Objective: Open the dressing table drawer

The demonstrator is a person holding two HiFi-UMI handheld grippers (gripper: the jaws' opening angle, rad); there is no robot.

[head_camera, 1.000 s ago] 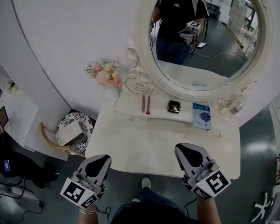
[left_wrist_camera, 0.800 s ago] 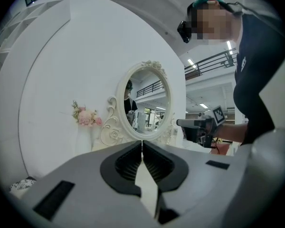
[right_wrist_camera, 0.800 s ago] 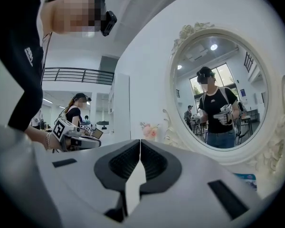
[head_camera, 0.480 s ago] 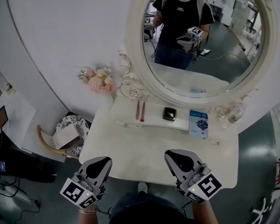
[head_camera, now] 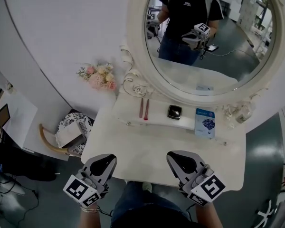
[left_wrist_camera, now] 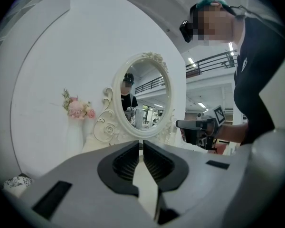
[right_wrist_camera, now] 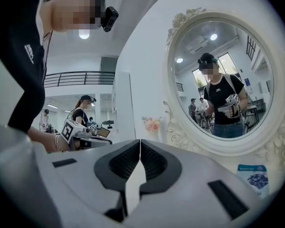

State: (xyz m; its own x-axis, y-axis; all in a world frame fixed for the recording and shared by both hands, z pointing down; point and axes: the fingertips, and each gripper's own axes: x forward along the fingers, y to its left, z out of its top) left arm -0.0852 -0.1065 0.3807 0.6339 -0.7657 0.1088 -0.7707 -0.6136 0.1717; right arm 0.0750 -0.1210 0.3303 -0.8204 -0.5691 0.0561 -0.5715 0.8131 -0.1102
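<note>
Your table (head_camera: 152, 148) is white, and the mirror frame (head_camera: 134, 46) is cream with carved scrollwork. The flowers (head_camera: 99, 76) are pink and cream. The two sticks (head_camera: 143, 108) are reddish brown, the compact (head_camera: 174, 111) is black and the booklet (head_camera: 204, 122) is blue. Your left gripper (head_camera: 106, 158) and right gripper (head_camera: 179, 156) are grey with black pads and black-and-white square markers. The basket (head_camera: 66, 122) is patterned black on white. The floor (head_camera: 266, 151) is dark grey.

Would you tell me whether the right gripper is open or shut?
Shut: the right gripper shows its jaws meeting at the tips, with nothing between them.
</note>
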